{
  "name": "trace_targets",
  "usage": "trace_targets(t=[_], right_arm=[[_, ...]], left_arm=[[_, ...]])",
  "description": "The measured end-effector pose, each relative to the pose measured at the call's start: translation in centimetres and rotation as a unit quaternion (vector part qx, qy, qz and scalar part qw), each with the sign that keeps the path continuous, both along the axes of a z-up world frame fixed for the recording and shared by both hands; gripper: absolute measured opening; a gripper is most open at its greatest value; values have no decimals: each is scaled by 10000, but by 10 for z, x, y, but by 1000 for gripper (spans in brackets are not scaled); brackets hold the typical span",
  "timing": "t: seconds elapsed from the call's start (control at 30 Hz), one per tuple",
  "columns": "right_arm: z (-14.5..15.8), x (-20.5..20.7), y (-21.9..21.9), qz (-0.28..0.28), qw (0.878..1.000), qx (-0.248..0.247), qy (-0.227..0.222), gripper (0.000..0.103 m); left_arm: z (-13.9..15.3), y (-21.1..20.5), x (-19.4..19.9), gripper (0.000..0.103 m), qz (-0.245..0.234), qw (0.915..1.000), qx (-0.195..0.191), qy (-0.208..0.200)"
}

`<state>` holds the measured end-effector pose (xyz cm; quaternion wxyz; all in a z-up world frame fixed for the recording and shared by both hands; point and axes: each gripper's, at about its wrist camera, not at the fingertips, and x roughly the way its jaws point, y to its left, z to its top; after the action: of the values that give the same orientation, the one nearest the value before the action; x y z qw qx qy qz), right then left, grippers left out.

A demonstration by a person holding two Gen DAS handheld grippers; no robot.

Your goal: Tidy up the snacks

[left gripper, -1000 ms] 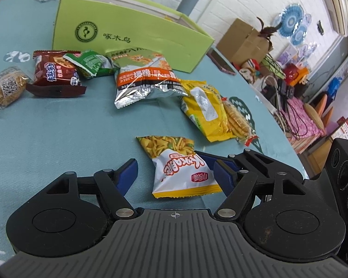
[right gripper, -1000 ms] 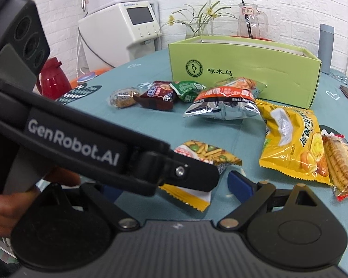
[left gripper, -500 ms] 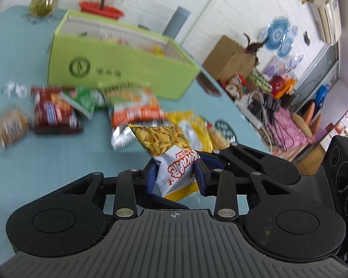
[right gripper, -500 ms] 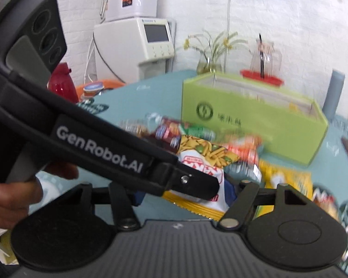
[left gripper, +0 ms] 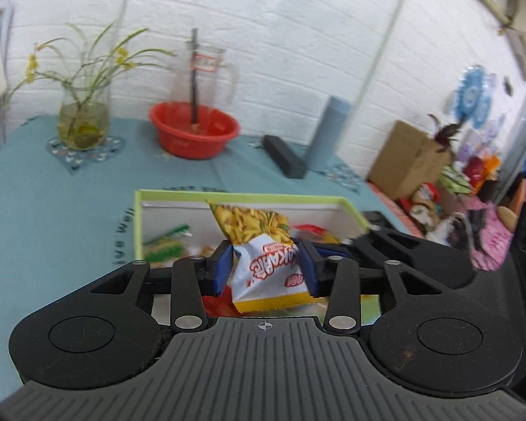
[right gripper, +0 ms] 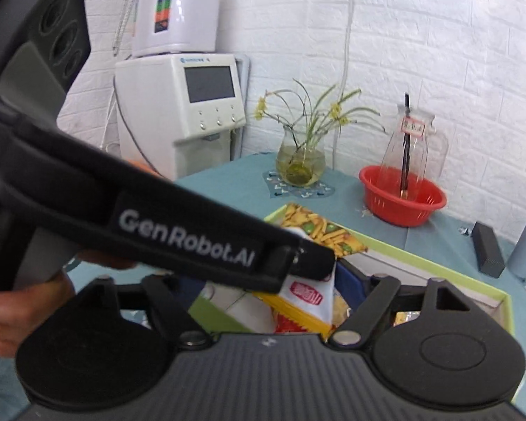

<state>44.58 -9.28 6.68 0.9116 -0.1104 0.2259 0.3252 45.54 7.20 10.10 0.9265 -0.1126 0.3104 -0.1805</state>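
Observation:
A white and yellow snack bag printed with fries hangs upright over the open green box. My left gripper is shut on the bag: both blue pads touch its sides while the jaws are opening. In the right wrist view the same bag sits inside my right gripper, whose jaws are opening. The blue right finger is near the bag and the left finger is far off it. The left device's black arm crosses that view. Other snack packs lie in the box.
Behind the box on the teal tablecloth stand a red basin holding a glass jug, a glass vase with a plant, a grey cylinder and a black block. A water dispenser stands at the left. A hand grips the left device.
Both grippers rose from the table and travelled over the green box. The left jaws closed on the fries bag and lifted it along, and now stand slightly wider apart.

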Motion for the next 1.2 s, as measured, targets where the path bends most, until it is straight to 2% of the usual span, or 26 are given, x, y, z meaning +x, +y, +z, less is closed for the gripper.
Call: trace_targets(t=[0.13, 0.3, 0.4, 0.5, 0.63, 0.73, 0.8, 0.97, 1.1, 1.2], right_arm=[[3, -4, -8, -155, 9997, 72, -151, 91], [14, -49, -37, -405, 9979, 209, -462, 93], [7, -84, -57, -597, 9970, 389, -300, 93], [-12, -122, -75, -918, 9945, 496, -46, 93], [-43, -166, -97, -1418, 9874, 603, 350, 93], [-61, -190, -111, -1597, 9827, 648, 678, 93], [-68, -199, -116, -1673, 9816, 552, 743, 93], [-69, -208, -128, -1769, 9827, 286, 476, 93], [-68, -190, -136, -1568, 9856, 306, 559, 93], [-73, -171, -131, -1369, 9889, 61, 567, 93]], left_arm=[[-9, 14, 2, 44, 127, 9999, -45, -33], [-2, 15, -47, 61, 42, 9993, -187, -332], [-4, 9, -83, 64, -139, 9988, -259, -388], [-16, -2, -114, 65, -292, 9986, -346, -280], [-41, -20, -147, 65, -494, 9974, -517, 113], [-60, -39, -167, 64, -765, 9933, -737, 447], [-69, -54, -173, 64, -984, 9894, -848, 645], [-80, -87, -170, 64, -1167, 9854, -801, 941], [-85, -104, -155, 64, -1187, 9832, -845, 1102], [-89, -113, -141, 63, -1106, 9836, -759, 1209]])
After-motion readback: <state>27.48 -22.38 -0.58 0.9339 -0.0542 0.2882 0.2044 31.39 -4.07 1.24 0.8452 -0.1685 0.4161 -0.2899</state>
